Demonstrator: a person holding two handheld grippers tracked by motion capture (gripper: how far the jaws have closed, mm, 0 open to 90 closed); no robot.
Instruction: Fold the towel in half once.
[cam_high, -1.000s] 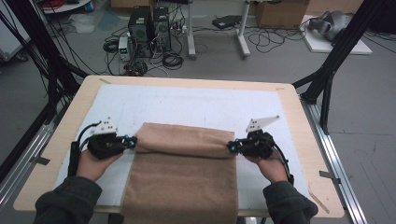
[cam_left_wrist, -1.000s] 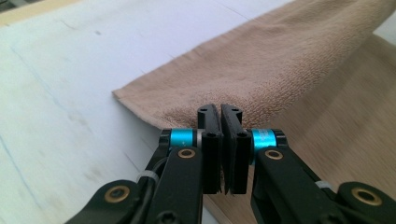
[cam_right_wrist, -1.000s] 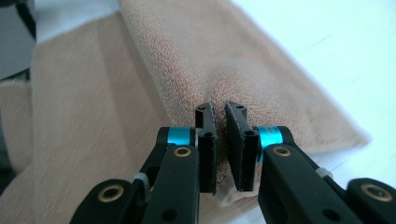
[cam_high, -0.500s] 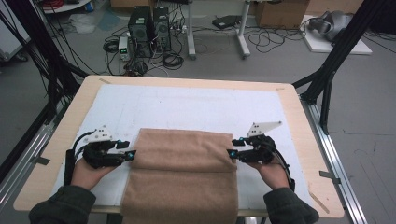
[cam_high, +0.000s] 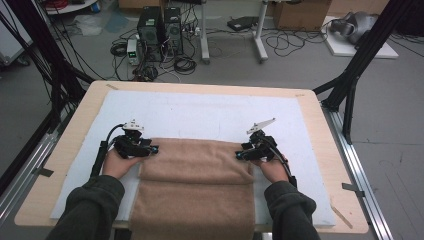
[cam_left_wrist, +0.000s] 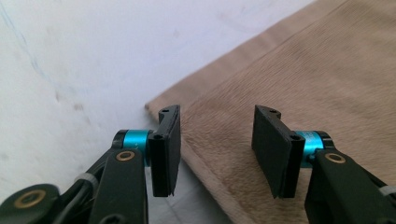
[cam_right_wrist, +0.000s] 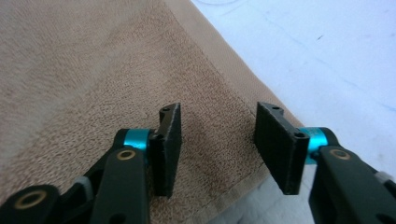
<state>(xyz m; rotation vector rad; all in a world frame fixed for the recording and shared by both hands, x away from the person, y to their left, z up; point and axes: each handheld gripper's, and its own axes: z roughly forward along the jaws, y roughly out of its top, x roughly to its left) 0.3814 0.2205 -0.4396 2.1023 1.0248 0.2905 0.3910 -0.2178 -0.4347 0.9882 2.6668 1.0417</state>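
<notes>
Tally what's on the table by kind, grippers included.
Tan towel: 1
White mat: 1
Grippers: 2, the left gripper and the right gripper, jaws open
Total: 4

A white mat (cam_high: 200, 112) covers the wooden table (cam_high: 320, 125); at twelve o'clock beyond, computer towers (cam_high: 160, 27) stand among cables (cam_high: 290, 42).

Light was even and diffuse in the high view, slightly soft overall, with only faint shadows beneath the person's forearms. In the left gripper view the white table cover (cam_left_wrist: 84, 51) beyond the jaws glared pale and washed out. In both gripper views the brown towel (cam_right_wrist: 84, 70) blurred far ahead of the jaws, and soft shadows lay under the pads.
</notes>
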